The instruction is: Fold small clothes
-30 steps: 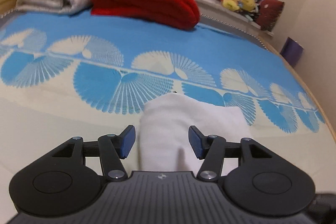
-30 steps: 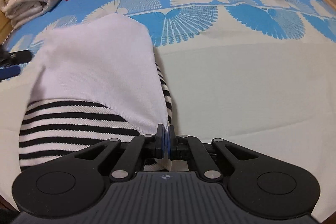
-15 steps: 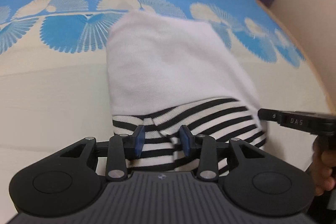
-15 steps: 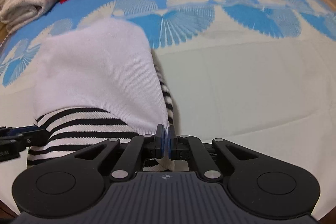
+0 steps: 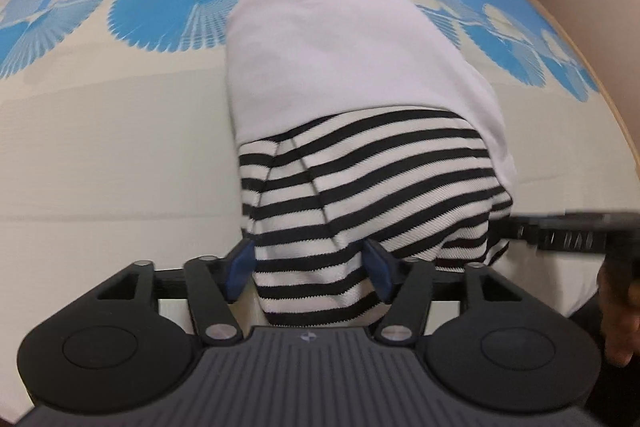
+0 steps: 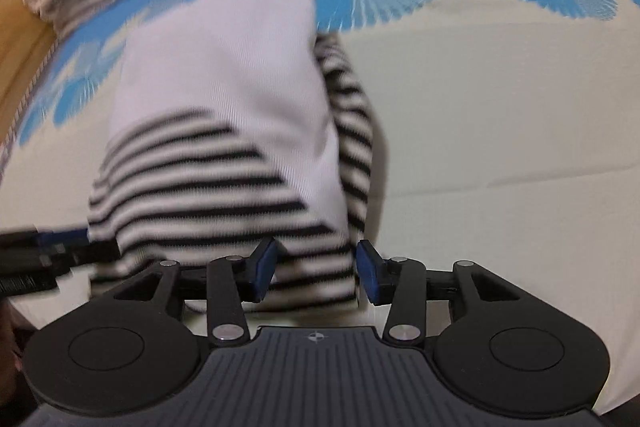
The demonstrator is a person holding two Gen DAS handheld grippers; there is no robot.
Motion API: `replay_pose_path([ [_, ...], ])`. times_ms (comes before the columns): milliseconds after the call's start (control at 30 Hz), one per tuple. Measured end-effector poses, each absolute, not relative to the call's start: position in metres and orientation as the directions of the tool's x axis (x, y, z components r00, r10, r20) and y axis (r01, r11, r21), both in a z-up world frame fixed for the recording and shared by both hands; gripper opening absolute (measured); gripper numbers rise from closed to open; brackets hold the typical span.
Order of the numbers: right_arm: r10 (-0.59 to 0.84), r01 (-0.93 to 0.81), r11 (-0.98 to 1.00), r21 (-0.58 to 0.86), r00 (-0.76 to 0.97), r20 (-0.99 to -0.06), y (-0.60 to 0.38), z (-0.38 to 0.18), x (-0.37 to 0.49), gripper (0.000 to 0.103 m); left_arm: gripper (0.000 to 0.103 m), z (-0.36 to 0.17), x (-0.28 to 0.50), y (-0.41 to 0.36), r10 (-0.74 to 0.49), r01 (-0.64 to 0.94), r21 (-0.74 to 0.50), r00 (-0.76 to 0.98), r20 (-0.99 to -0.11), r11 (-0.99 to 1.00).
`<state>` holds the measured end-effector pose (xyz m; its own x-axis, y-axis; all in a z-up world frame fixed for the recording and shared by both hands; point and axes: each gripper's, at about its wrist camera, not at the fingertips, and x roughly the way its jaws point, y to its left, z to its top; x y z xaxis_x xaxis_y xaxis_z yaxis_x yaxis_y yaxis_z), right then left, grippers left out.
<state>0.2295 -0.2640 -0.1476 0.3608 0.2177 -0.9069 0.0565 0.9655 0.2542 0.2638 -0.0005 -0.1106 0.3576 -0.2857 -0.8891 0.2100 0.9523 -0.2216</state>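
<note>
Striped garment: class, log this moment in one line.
black-and-white striped garment: folded on bed | left gripper: open, just opening | right gripper: open, released

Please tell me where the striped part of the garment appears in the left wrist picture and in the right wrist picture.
Left wrist: the striped part fills the lower centre, reaching between the open tongs.
Right wrist: the striped part lies lower left of centre, blurred, its edge between the open tongs.
Shared landmark: the white fabric folded over the stripes.
</note>
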Motion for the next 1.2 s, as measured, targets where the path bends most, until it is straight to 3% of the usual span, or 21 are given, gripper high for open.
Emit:
replay_pose_path([
  [233, 0.172, 0.005, 0.983, 0.184, 0.328, -0.929, -0.258, -0.154, 0.226, 0.045, 0.075, -0.122, 0.268, -0.001, -0.296, 0.166, -0.255, 0.307, -0.904, 0.953],
  [267, 0.175, -0.006, 0.983, 0.183, 0.326, -0.929, -0.257, -0.154, 0.225, 0.036, 0.076, -0.124, 0.271, -0.001, -0.295, 0.165, -0.255, 0.305, -0.905, 0.953],
  [300, 0.183, -0.021, 0.982, 0.187, 0.326, -0.928, -0.257, -0.154, 0.225, 0.013, 0.076, -0.124, 0.271, -0.001, -0.295, 0.164, -0.255, 0.304, -0.906, 0.953],
  [333, 0.186, -0.039, 0.982, 0.183, 0.333, -0.924, -0.256, -0.153, 0.224, 0.000, 0.076, -0.123, 0.271, 0.000, -0.296, 0.164, -0.256, 0.302, -0.906, 0.953],
  [467, 0.198, -0.042, 0.979, 0.198, 0.407, -0.892, -0.263, -0.134, 0.220, 0.000, 0.072, -0.126, 0.271, 0.002, -0.313, 0.158, -0.277, 0.291, -0.904, 0.948],
  [567, 0.198, -0.003, 0.976, 0.220, 0.445, -0.873, -0.277, -0.118, 0.217, 0.000, 0.044, -0.126, 0.270, 0.003, -0.336, 0.185, -0.292, 0.289, -0.897, 0.938],
  [633, 0.186, 0.022, 0.977, 0.213, 0.402, -0.897, -0.284, -0.123, 0.217, 0.000, 0.037, -0.126, 0.269, 0.007, -0.347, 0.193, -0.301, 0.291, -0.891, 0.934],
  [733, 0.158, -0.027, 0.987, 0.158, 0.322, -0.934, -0.273, -0.139, 0.217, 0.000, 0.036, -0.128, 0.268, 0.012, -0.354, 0.185, -0.313, 0.275, -0.894, 0.932],
  [800, 0.118, -0.050, 0.993, 0.108, 0.319, -0.940, -0.265, -0.142, 0.214, 0.000, 0.049, -0.127, 0.266, 0.014, -0.351, 0.176, -0.312, 0.269, -0.897, 0.934],
  [867, 0.017, -0.022, 1.000, 0.010, 0.333, -0.943, -0.267, -0.140, 0.212, 0.000, 0.055, -0.124, 0.263, 0.018, -0.328, 0.166, -0.292, 0.276, -0.903, 0.942],
  [933, -0.076, 0.049, 0.997, -0.063, 0.366, -0.927, -0.276, -0.131, 0.209, 0.005, 0.059, -0.115, 0.257, 0.020, -0.294, 0.166, -0.253, 0.309, -0.905, 0.953],
  [967, -0.079, 0.098, 0.994, -0.043, 0.401, -0.913, -0.284, -0.120, 0.205, 0.017, 0.060, -0.106, 0.252, 0.020, -0.267, 0.159, -0.224, 0.343, -0.901, 0.961],
  [1000, -0.056, 0.130, 0.991, 0.004, 0.453, -0.890, -0.291, -0.106, 0.200, 0.030, 0.065, -0.097, 0.247, 0.019, -0.234, 0.150, -0.190, 0.384, -0.893, 0.970],
  [1100, 0.000, 0.097, 0.992, 0.076, 0.615, -0.789, -0.295, -0.066, 0.178, 0.048, 0.090, -0.062, 0.219, 0.011, -0.160, 0.125, -0.109, 0.537, -0.828, 0.986],
  [1200, 0.012, 0.048, 0.997, 0.069, 0.728, -0.686, -0.288, -0.036, 0.145, 0.063, 0.091, -0.036, 0.188, -0.003, -0.125, 0.114, -0.067, 0.636, -0.761, 0.991],
])
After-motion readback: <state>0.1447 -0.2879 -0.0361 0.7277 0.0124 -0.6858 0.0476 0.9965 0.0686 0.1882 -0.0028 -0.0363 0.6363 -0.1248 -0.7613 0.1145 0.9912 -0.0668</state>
